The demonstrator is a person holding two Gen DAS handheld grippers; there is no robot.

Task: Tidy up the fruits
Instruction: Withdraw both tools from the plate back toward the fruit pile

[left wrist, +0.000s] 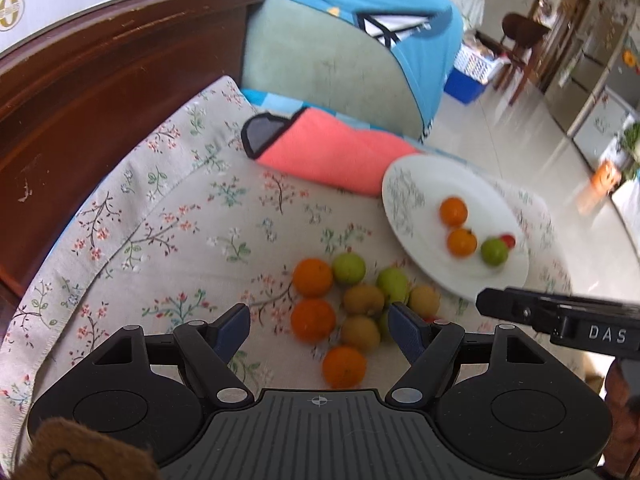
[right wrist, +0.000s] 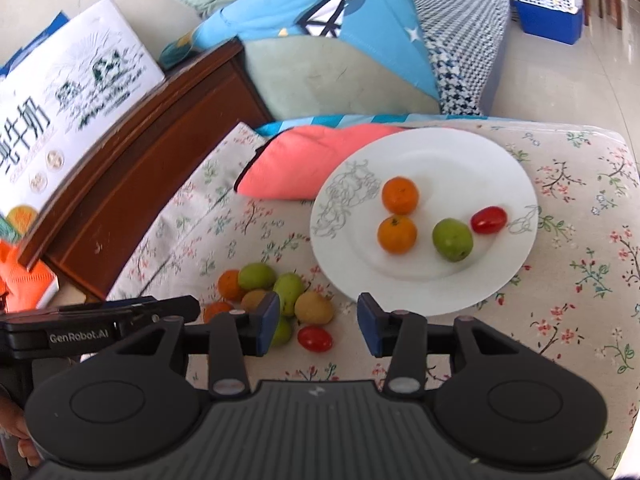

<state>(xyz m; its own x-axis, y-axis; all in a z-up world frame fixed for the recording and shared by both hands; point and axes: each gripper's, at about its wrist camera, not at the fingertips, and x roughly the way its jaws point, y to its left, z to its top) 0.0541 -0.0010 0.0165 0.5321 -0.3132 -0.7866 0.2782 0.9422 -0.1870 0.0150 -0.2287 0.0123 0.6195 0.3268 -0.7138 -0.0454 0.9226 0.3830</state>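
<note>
On the floral cloth [right wrist: 580,208], the loose fruit pile [left wrist: 348,300] lay bunched just left of the white plate [right wrist: 492,152], pieces touching one another. Three oranges [left wrist: 313,318], three green fruits [left wrist: 349,267] and three brownish ones [left wrist: 360,332] could be counted in the left view, plus one cherry tomato [right wrist: 315,338] at the near edge, seen from the right. The plate held two oranges [right wrist: 400,195], one green fruit [right wrist: 452,239] and one tomato [right wrist: 488,219], lying apart.

The left gripper [left wrist: 318,322] hung over the pile, jaws spread wide, holding nothing; the right gripper [right wrist: 318,322] was likewise open and empty near the plate's near rim.

Closing on one packed fruit would probably nudge its neighbours, and round pieces could roll across the cloth. The two grippers sat close together, so a clash seemed possible. A pink cushion [right wrist: 304,160] lay behind the plate.
</note>
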